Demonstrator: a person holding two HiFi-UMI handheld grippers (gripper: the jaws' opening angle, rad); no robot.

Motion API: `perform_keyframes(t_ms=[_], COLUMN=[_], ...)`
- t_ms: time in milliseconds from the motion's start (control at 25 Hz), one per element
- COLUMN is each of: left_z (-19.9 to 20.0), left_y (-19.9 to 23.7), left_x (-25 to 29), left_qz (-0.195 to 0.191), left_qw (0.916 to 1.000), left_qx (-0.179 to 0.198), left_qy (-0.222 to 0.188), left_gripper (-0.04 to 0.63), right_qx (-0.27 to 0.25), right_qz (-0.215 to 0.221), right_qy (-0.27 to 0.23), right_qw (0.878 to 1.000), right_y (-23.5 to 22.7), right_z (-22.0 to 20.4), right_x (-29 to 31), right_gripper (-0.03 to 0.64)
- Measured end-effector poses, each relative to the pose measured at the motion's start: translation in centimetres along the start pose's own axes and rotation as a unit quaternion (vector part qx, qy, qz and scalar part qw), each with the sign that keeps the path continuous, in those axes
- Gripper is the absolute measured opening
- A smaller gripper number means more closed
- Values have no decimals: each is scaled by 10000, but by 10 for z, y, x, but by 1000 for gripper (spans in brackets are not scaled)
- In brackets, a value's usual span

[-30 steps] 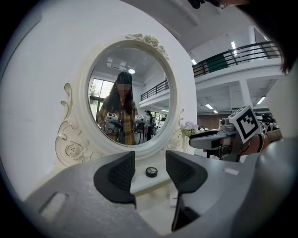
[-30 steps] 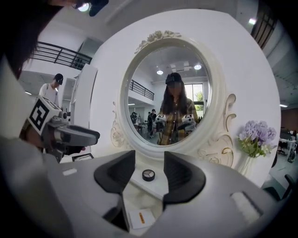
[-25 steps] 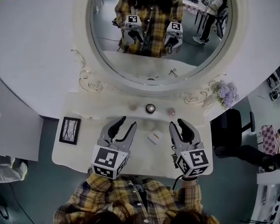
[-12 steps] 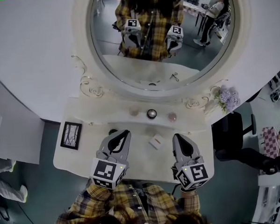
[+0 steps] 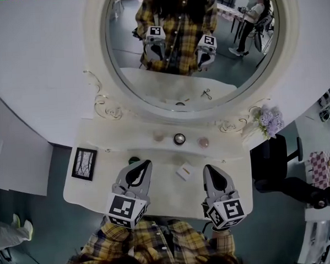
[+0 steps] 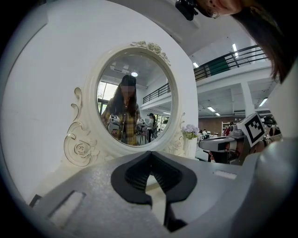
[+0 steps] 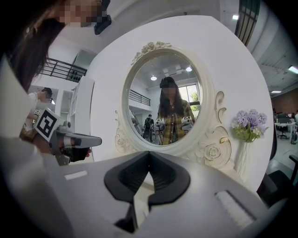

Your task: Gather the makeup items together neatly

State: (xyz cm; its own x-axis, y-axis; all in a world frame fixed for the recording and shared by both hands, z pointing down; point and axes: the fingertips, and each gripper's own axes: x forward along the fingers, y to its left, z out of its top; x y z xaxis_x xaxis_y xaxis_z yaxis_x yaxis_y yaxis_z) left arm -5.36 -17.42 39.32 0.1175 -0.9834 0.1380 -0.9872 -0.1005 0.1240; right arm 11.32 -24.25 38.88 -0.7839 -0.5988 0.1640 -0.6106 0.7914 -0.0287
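In the head view, the left gripper (image 5: 145, 166) and the right gripper (image 5: 209, 170) hang side by side over the near part of the white dressing table (image 5: 101, 187). Both point toward the round mirror (image 5: 188, 44). The left gripper's jaws have just been closing and now meet with nothing between them. The right gripper's jaws are pressed together and are also empty.

Neither gripper touches any makeup. A dark round pot (image 5: 179, 138) sits on the raised shelf under the mirror, with a pinkish piece (image 5: 158, 135) to its left and a pink round piece (image 5: 203, 142) to its right. A small pale box (image 5: 184, 171) lies on the tabletop between the two grippers. A small dark object (image 5: 133, 159), possibly another cosmetic, sits just left of the left gripper's tip. A framed picture (image 5: 83, 163) lies at the table's left edge, and lilac flowers (image 5: 269, 119) stand at its right.

In the left gripper view, the black pads touch at their tips and hold nothing. The mirror fills the background, and the right gripper shows at the right edge.

In the right gripper view, the pads meet the same way and are empty, with the flowers to the right of the mirror.
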Motion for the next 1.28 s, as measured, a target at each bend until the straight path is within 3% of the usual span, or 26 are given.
perform_keyframes(t_ms=[1280], left_z=[3], left_y=[5], left_x=[-3], left_qz=[155], left_qw=[9999], left_qx=[45], left_qy=[-49], left_gripper=[-6], right_qx=[3], right_qz=[82], right_qy=[39], right_qw=[10000], right_y=[-2], right_z=[-2], right_x=[1], right_gripper=[5])
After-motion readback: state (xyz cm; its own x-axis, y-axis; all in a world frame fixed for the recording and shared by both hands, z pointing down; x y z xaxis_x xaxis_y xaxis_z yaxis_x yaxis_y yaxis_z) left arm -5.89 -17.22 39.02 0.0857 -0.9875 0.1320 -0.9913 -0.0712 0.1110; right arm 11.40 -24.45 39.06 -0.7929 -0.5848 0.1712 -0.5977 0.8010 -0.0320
